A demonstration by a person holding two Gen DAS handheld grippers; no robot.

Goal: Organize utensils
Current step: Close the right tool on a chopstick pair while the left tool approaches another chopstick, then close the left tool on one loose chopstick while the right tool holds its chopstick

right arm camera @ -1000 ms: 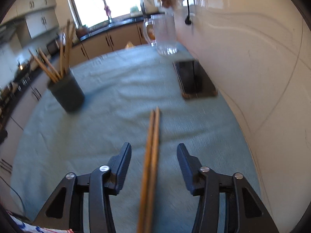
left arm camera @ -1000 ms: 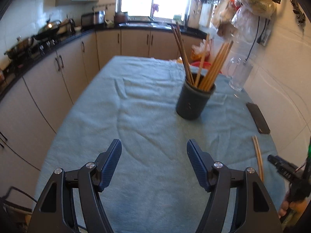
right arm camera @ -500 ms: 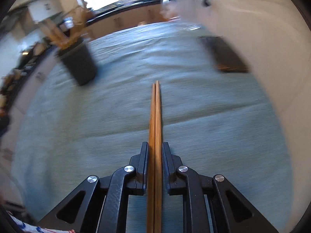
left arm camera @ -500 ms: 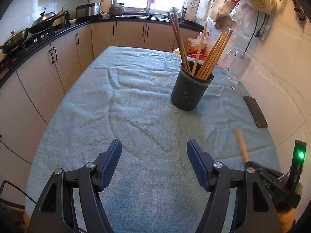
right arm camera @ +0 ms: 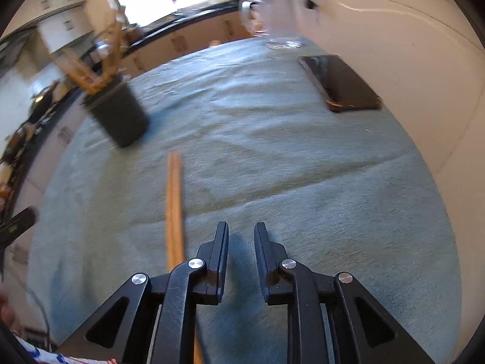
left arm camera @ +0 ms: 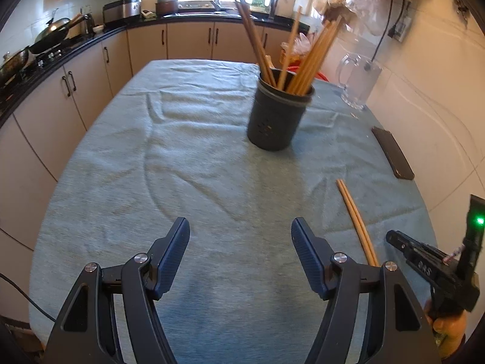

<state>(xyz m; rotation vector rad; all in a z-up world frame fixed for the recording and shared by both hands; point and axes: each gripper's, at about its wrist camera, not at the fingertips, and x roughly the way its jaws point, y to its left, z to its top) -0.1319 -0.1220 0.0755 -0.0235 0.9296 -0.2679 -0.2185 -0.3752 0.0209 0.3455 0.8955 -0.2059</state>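
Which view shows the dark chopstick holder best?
The left wrist view: the chopstick holder stands sharp and whole near the centre of the frame, with chopsticks fanning out of it. The right wrist view shows it too, but motion-blurred, tilted by the lens and off to the left.

The left hand-held gripper (left arm camera: 240, 257) points down and forward, its two blue-padded fingers (left arm camera: 174, 254) set wide apart with nothing between them. The right hand-held gripper (right arm camera: 241, 256) tilts down too; its jaws stand a narrow gap apart, having just been opening a little, and the gap between them is bare. In the left wrist view, fingers of the person's right hand (left arm camera: 448, 326) wrap that gripper's handle at the lower right edge.
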